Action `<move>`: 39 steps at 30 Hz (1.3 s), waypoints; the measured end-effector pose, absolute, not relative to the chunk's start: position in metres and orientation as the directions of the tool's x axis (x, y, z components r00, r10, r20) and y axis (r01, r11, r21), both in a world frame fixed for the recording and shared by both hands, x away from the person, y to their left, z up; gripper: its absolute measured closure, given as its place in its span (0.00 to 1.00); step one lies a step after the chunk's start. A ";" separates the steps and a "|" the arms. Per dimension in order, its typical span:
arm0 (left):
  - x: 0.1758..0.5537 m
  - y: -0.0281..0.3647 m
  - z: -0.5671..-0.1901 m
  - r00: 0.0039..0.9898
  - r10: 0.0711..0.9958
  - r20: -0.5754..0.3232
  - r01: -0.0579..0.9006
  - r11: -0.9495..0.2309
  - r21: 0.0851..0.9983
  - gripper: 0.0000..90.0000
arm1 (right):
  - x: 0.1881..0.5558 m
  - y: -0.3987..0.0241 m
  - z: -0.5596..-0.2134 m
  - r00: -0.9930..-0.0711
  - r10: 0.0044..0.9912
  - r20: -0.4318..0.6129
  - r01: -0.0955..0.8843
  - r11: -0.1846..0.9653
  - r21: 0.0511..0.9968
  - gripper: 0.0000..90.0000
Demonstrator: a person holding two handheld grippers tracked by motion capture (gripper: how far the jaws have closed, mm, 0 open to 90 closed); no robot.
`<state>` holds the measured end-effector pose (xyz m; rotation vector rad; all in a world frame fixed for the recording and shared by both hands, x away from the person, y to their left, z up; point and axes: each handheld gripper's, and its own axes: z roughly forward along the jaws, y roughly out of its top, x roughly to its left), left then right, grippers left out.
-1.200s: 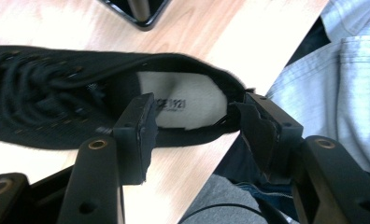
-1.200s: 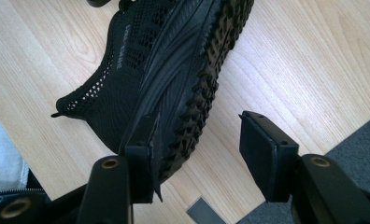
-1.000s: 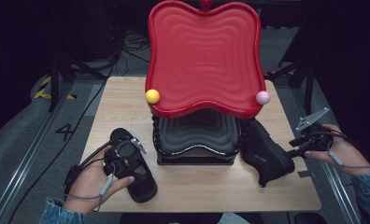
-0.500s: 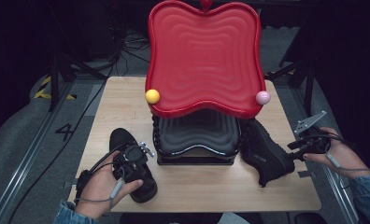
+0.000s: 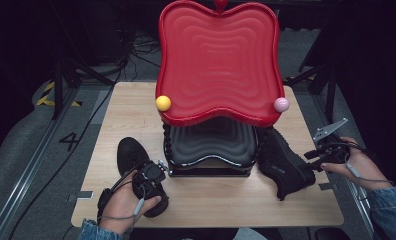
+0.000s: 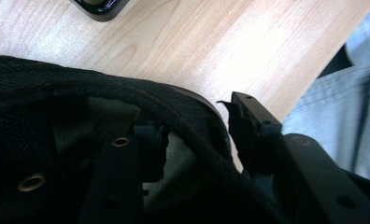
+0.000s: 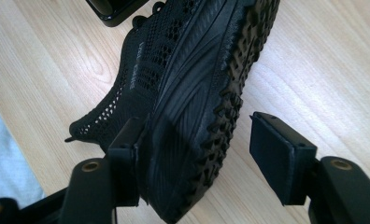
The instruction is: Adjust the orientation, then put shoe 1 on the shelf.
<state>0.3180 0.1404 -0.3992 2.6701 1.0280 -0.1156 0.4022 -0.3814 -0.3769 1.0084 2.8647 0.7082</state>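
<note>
A black mesh shoe [image 5: 130, 155] lies at the table's front left. My left gripper [image 5: 150, 176] is down on its heel end. In the left gripper view one jaw is inside the shoe's opening [image 6: 80, 135] and the other is outside the heel rim. These jaws have just been closing, and the pads are not clearly pressing. A second black shoe [image 5: 286, 167] lies at the right with its treaded sole [image 7: 206, 79] turned toward my right gripper [image 7: 199, 130]. My right gripper [image 5: 313, 156] has just been opening; one pad [image 7: 276, 158] stands clear of the sole.
A big red wavy tray [image 5: 218, 60] stands tilted on a black ribbed stand [image 5: 211, 145] in the table's middle. A yellow ball [image 5: 163, 103] and a pink ball [image 5: 281, 104] sit at its lower corners. Cables and a stand crowd the floor behind.
My left hand has sunk toward the near edge onto the left shoe's heel. The right hand has stayed about where it was beside the right shoe.
</note>
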 end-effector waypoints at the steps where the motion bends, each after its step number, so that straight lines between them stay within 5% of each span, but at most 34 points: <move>1: 0.317 0.141 -0.399 0.743 0.648 -0.169 0.669 -0.707 0.229 0.67 | 0.402 -0.380 -0.377 -0.789 0.600 0.128 0.591 0.686 0.425 0.47; 12: 0.320 0.148 -0.400 0.705 0.662 -0.253 0.709 -0.668 0.227 0.87 | 0.401 -0.357 -0.377 -0.774 0.629 0.078 0.590 0.670 0.450 0.49; 19: 0.316 0.147 -0.396 0.701 0.682 -0.210 0.713 -0.665 0.221 0.97 | 0.397 -0.366 -0.367 -0.760 0.647 0.057 0.597 0.661 0.455 0.49; 31: 0.316 0.160 -0.365 0.719 0.662 -0.212 0.694 -0.677 0.243 0.97 | 0.389 -0.384 -0.363 -0.748 0.661 0.054 0.602 0.643 0.473 0.48; 39: 0.324 0.168 -0.332 0.742 0.648 -0.173 0.670 -0.705 0.232 0.98 | 0.375 -0.380 -0.359 -0.699 0.705 0.120 0.619 0.512 0.595 0.55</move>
